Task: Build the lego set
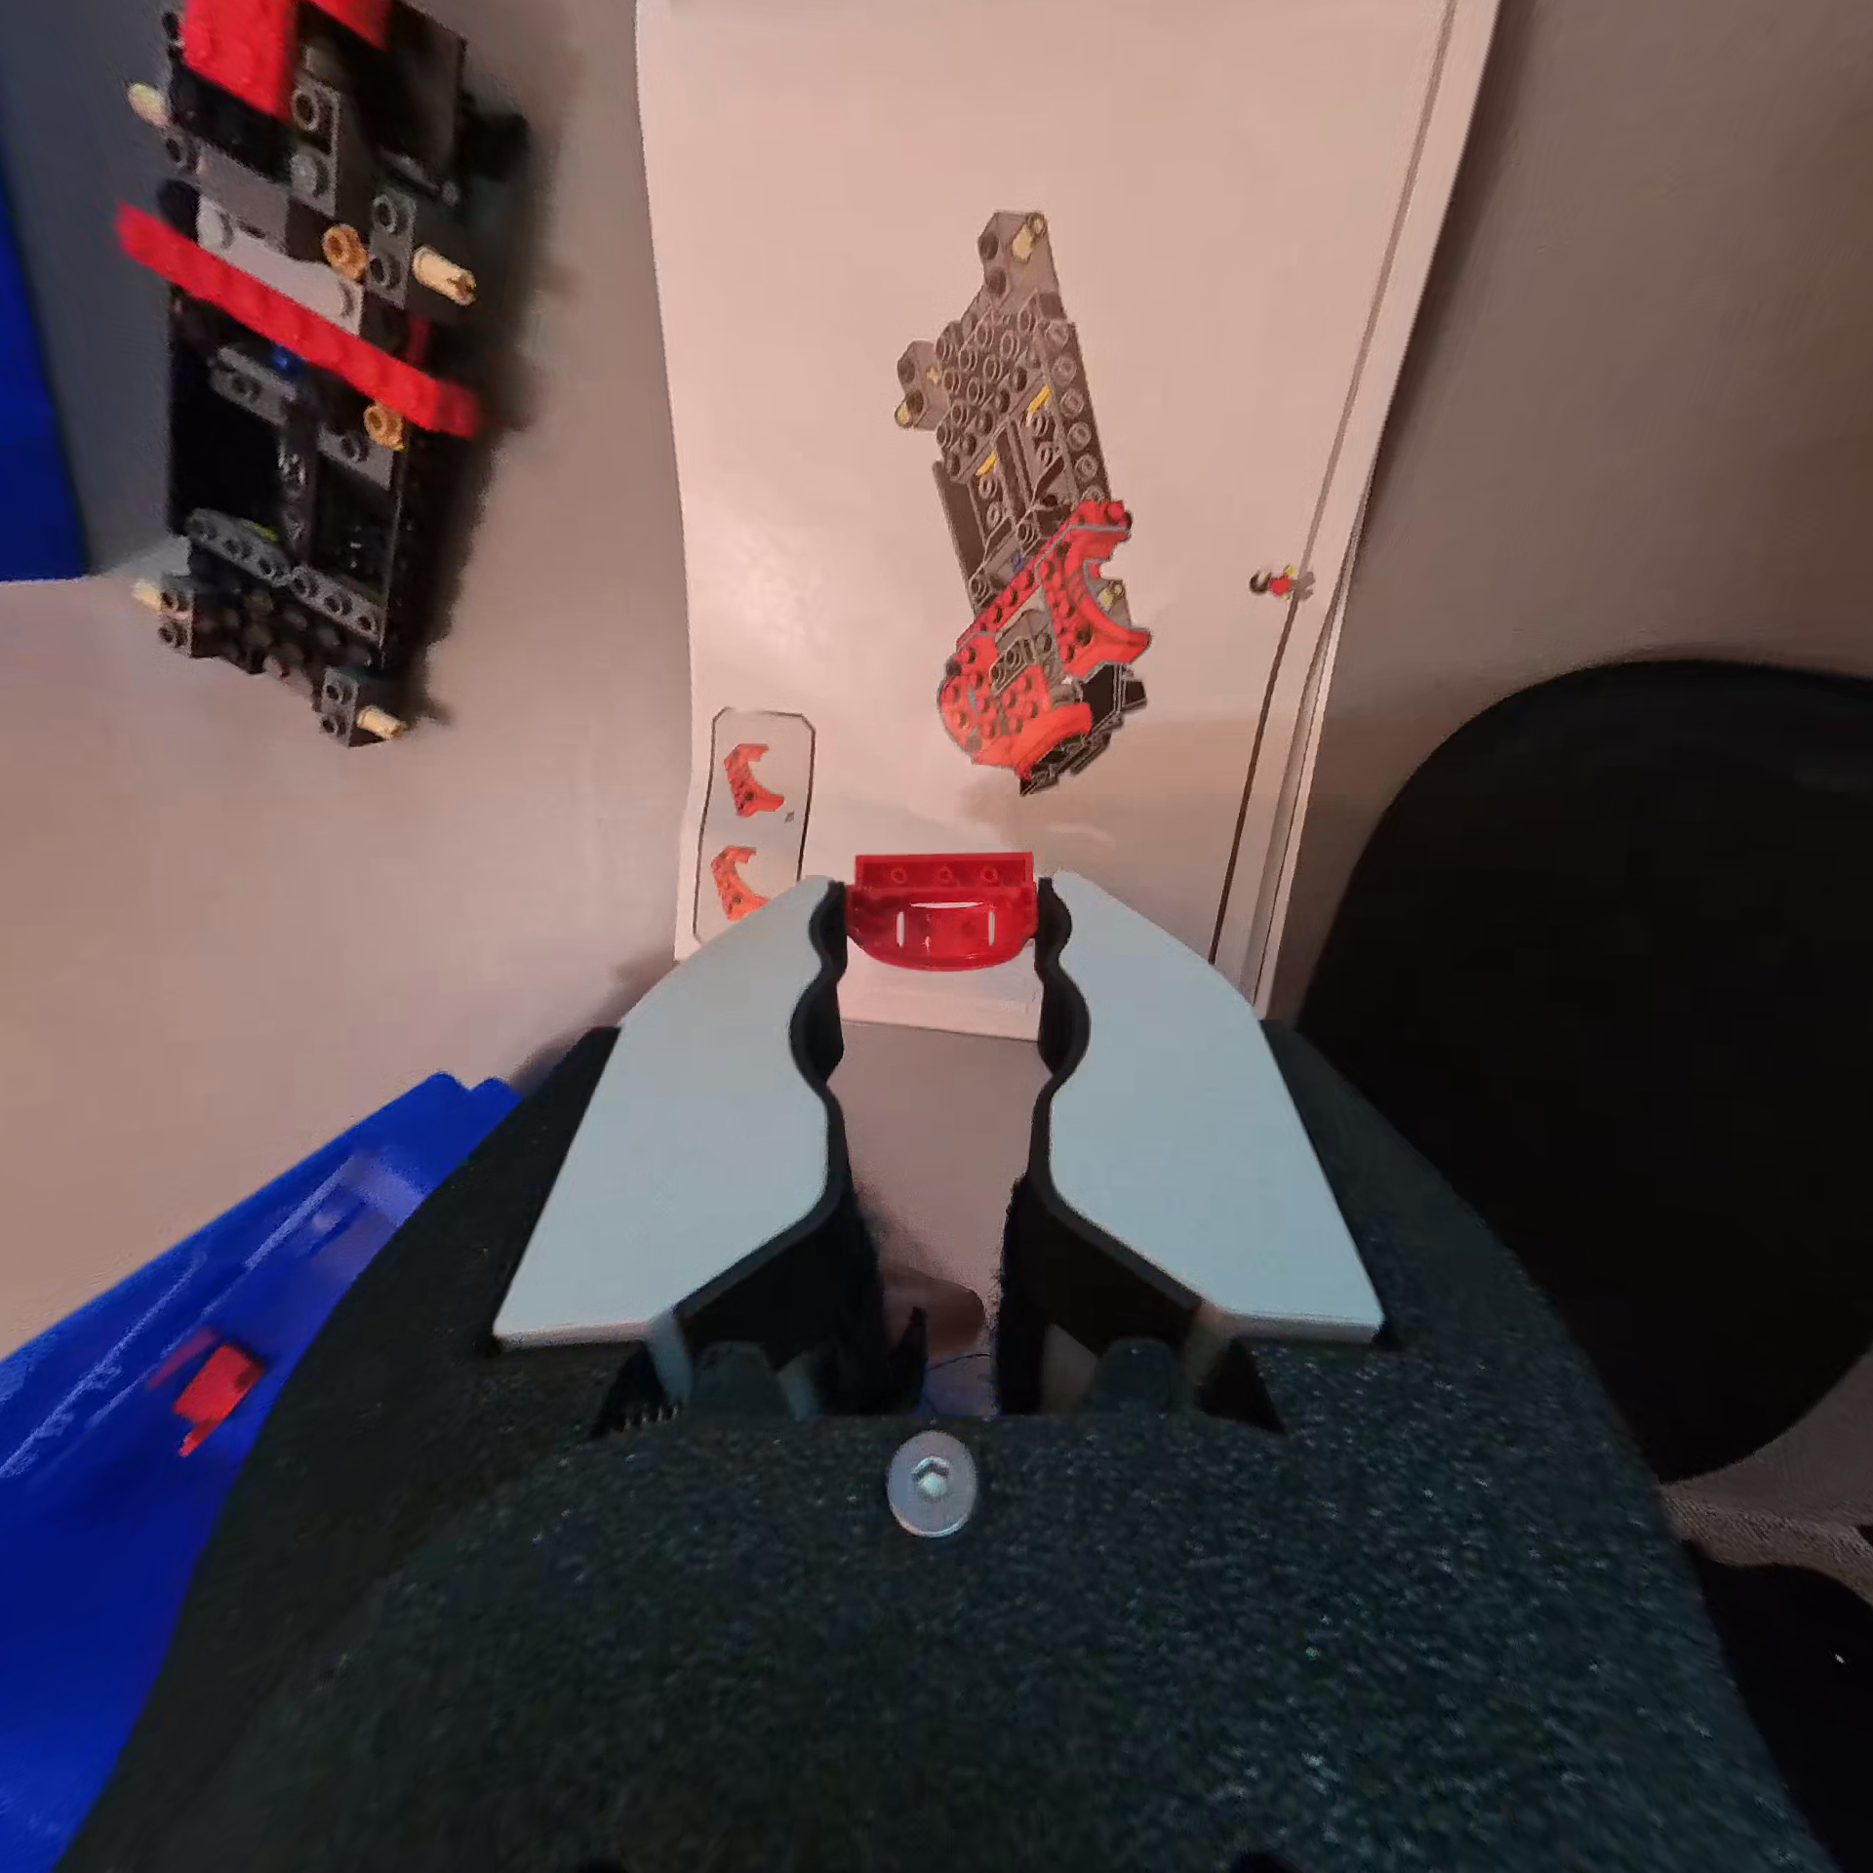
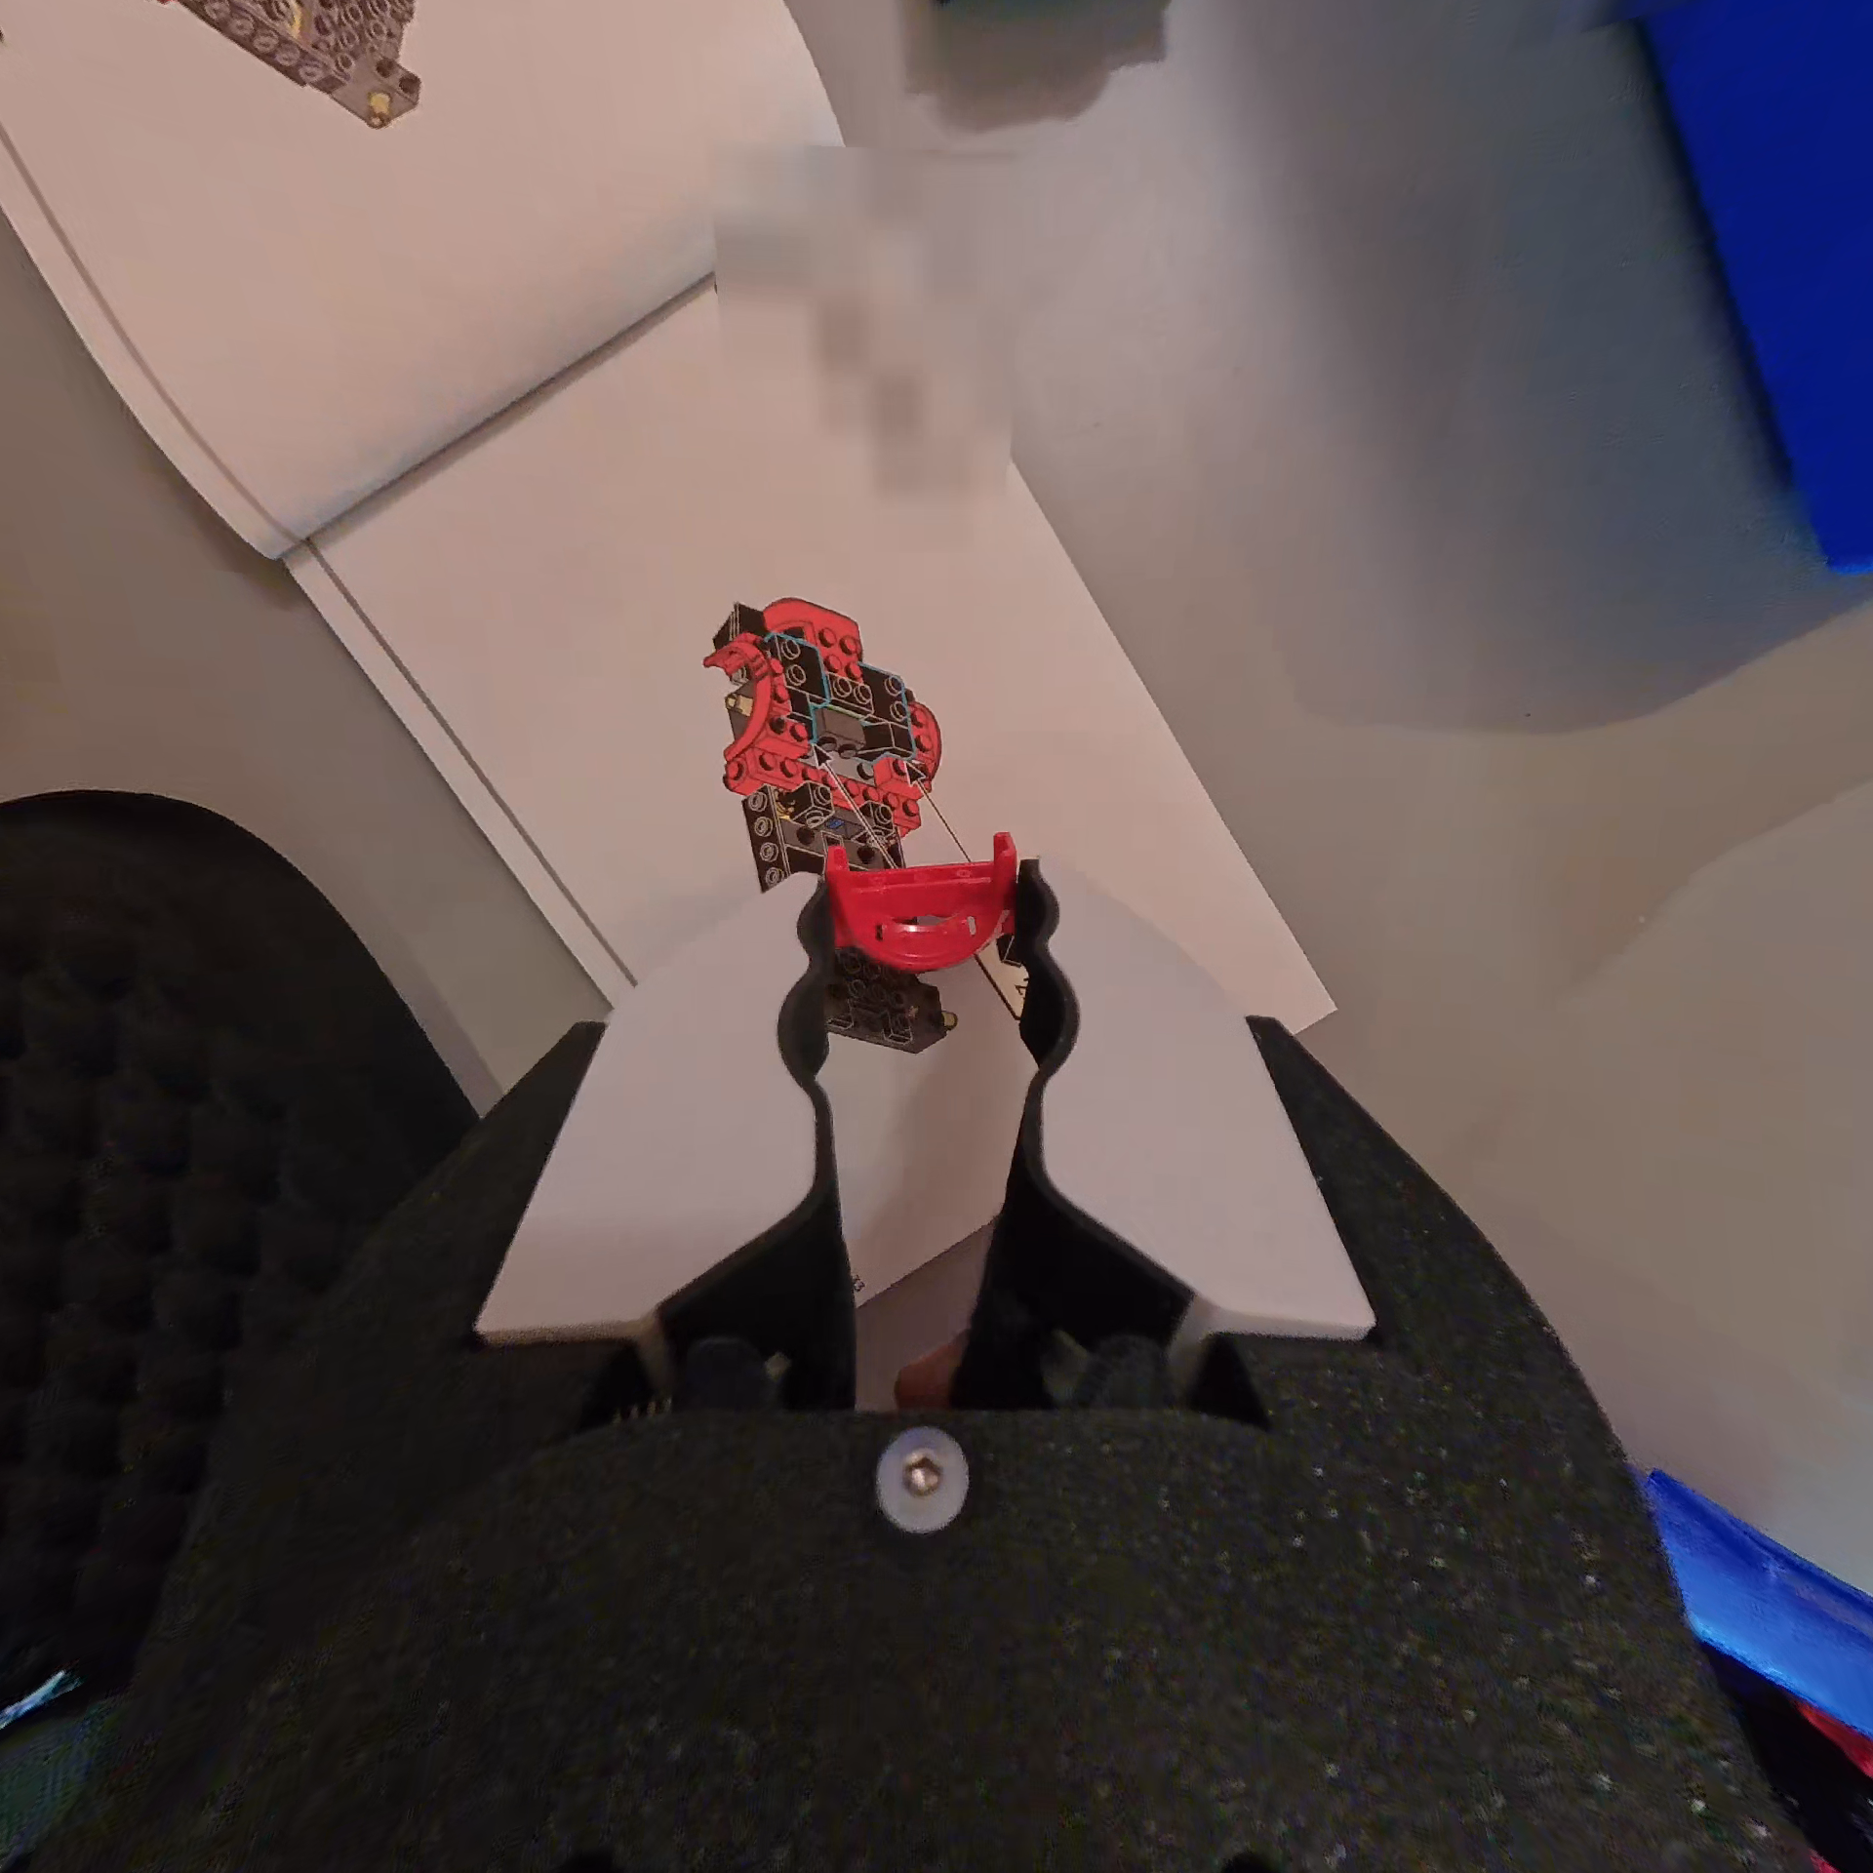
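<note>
My left gripper is shut on a red curved wheel-arch piece and holds it over the near edge of the open instruction booklet. My right gripper is shut on a second red wheel-arch piece above another page of the booklet. The partly built black and grey car chassis, with red plates across it and tan pins at its sides, lies on the table at the upper left of the left wrist view, apart from both grippers.
A blue bin with a small red piece sits at lower left. Another blue bin stands at upper right of the right wrist view. A black chair back lies to the right. The table is pale grey. The left gripper's tips are roughly 25 cm from the right gripper's.
</note>
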A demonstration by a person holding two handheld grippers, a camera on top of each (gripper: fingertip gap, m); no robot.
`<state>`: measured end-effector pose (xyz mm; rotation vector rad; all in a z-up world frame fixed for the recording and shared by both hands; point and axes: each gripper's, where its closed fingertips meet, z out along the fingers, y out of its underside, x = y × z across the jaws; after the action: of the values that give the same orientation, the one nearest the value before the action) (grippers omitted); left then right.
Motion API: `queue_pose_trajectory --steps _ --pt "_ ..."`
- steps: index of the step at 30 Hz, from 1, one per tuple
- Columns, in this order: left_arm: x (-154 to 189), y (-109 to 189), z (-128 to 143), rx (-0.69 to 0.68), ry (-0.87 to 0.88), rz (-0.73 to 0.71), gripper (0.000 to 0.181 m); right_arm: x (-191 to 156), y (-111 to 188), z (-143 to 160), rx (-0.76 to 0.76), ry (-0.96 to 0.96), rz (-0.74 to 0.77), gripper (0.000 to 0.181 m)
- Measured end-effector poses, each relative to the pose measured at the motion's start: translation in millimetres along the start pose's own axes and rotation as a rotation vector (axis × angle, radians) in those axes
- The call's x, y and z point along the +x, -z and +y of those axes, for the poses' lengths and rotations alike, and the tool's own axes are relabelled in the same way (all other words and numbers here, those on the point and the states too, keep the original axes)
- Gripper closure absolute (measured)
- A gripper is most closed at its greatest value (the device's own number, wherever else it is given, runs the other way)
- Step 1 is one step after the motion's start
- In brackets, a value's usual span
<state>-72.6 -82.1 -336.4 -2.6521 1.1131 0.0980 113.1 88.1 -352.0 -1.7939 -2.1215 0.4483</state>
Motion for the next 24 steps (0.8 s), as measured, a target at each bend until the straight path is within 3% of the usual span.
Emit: queue_pose_trajectory --steps 8,9,13,19,24 --pt "6.4 -19.0 -4.2 -0.043 -0.025 0.088 0.146 -2.8 -8.7 -2.2 0.023 0.0 -0.035 0.146" --pt "7.8 -21.9 -4.6 -0.041 -0.022 0.099 0.145 -3.9 -9.4 -2.1 0.023 -0.002 -0.045 0.14" --pt "10.5 -25.4 -6.8 -0.007 -0.001 0.122 0.124 -6.2 -6.1 -7.8 0.055 -0.024 -0.08 0.131" --pt "0.5 -9.3 -17.8 0.141 0.058 0.047 0.111 -5.2 6.7 -38.0 0.196 -0.068 -0.111 0.11" --pt "-26.0 25.1 -33.7 0.437 0.285 -0.163 0.113 -0.7 9.6 -100.0 0.409 -0.085 -0.114 0.089"
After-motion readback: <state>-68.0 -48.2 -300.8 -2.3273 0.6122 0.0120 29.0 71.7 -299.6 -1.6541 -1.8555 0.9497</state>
